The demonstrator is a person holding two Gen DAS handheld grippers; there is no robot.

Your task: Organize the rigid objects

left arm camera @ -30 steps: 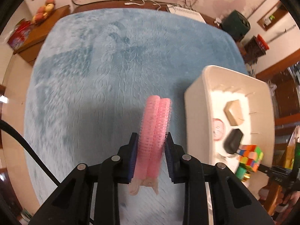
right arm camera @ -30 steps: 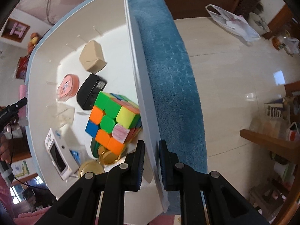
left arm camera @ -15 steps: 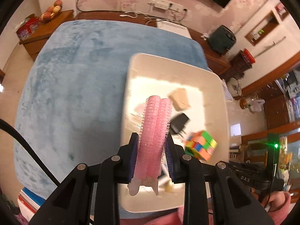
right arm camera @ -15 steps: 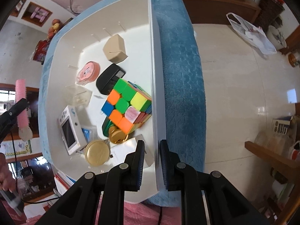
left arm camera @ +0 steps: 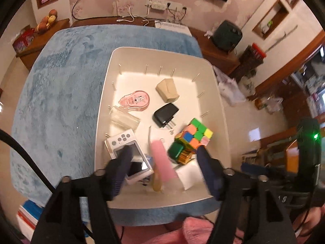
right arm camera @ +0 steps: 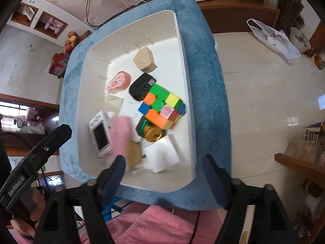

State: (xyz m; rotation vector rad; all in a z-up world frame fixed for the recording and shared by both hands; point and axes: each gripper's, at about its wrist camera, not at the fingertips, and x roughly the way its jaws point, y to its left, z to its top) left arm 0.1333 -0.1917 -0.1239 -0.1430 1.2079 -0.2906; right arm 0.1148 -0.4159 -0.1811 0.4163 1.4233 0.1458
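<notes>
A white bin sits on a blue plush cover. My left gripper hovers over the bin's near end, its jaws opening wide. A pink hair roller, blurred, is below and between them, free of both pads, beside a white handheld device. In the right wrist view the roller is inside the bin by that device. My right gripper is opening too. The bin's near right wall stands between its fingers, untouched.
The bin also holds a colour cube, black charger, beige box, pink round case, clear case, gold tin and white block. Pink cloth lies at the near edge. Tiled floor lies to the right.
Both grippers have opened. The left one let go of the pink roller, which is now down in the bin. The right one released the bin wall and rose.
</notes>
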